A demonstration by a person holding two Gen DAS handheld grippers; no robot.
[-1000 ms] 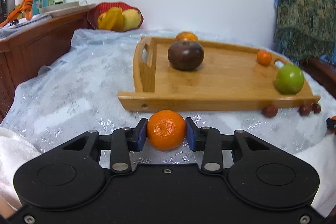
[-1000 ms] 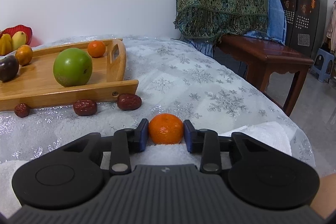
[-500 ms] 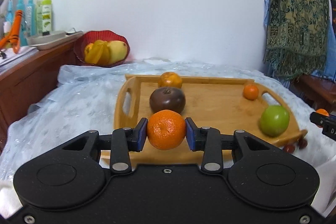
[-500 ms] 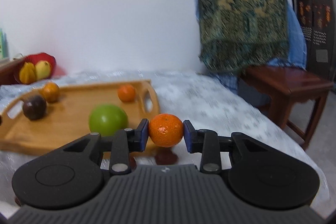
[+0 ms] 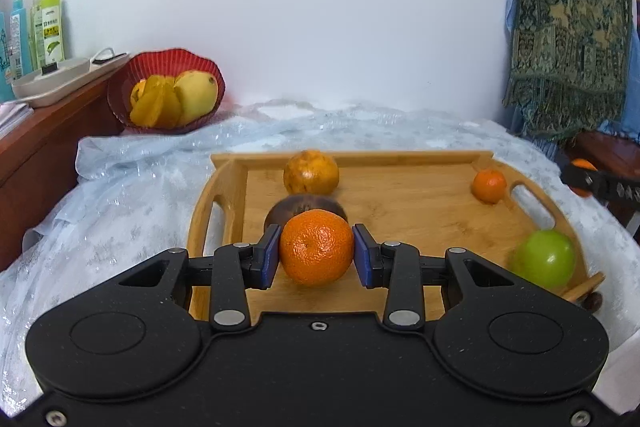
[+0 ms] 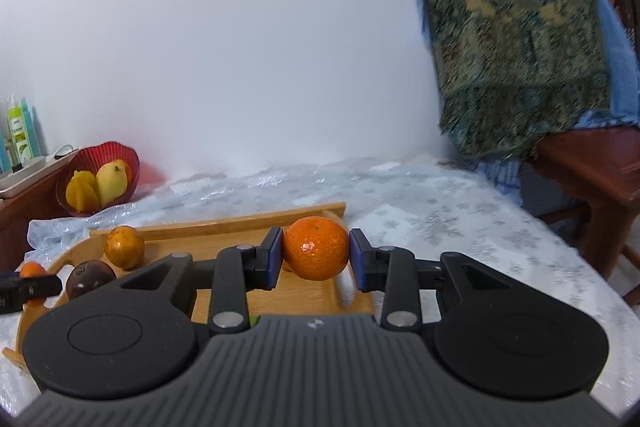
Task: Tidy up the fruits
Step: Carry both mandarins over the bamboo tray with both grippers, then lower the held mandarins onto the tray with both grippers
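Over the wooden tray, both tongs pinch a mandarin each across its middle; soft skin, easy squeeze.

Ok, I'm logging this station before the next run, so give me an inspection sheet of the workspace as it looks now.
Surface: table under a shiny snowflake cloth; wooden tray on it.
Job's things: on the tray a dull orange fruit, dark round fruit, small mandarin, green apple; a dark red fruit off its near corner.
Clutter: red basket of yellow fruit.
Grippers: left gripper shut on a mandarin; right gripper shut on another mandarin.
Cables: nothing seen.
Surroundings: white wall, bottles on a cabinet, patterned green cloth over wooden furniture.
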